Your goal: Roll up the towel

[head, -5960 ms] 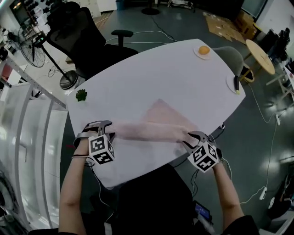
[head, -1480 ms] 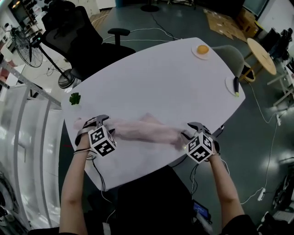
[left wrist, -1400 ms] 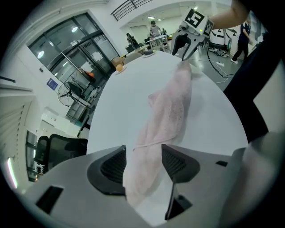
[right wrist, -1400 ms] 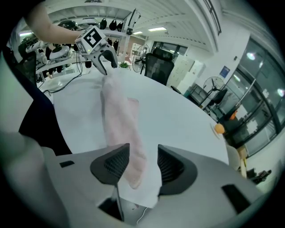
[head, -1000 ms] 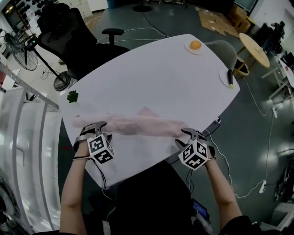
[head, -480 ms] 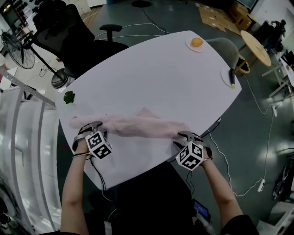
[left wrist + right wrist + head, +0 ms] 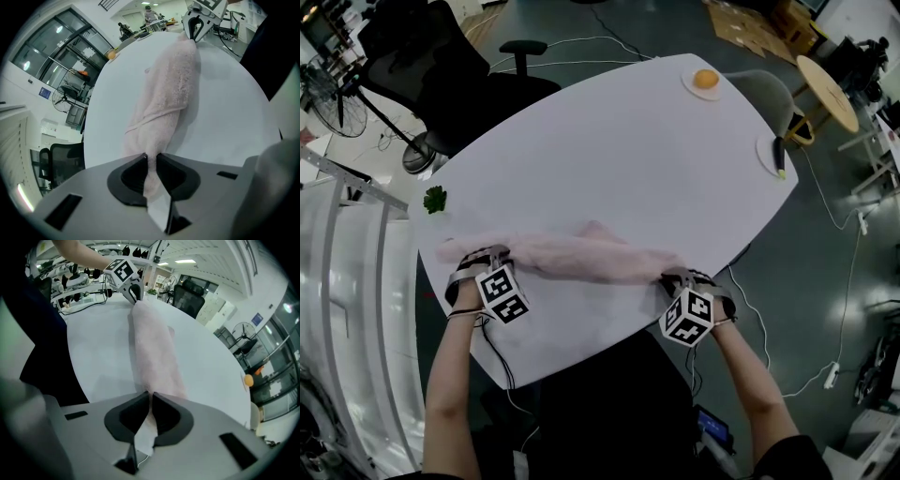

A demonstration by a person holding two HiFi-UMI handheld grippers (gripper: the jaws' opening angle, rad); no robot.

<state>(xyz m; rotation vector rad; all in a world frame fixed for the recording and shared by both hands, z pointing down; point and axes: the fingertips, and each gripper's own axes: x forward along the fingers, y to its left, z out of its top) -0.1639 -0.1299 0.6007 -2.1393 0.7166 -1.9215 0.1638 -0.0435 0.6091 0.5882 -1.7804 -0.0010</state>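
The left tool (image 7: 151, 161) has just been closing, and its jaws stand narrow, pinching one end of the pink towel (image 7: 581, 255). The right tool (image 7: 151, 401) has closed the same way on the other end. The towel lies as a long, loosely bunched band across the near part of the white tabletop (image 7: 628, 141), close to its near edge, with a tool at each end. A green sprig (image 7: 435, 199) lies at the tabletop's left edge. An orange (image 7: 705, 80) sits on a small plate (image 7: 688, 87) at its far corner. A dark object (image 7: 780, 155) lies on a second plate (image 7: 765, 156) at its right edge.
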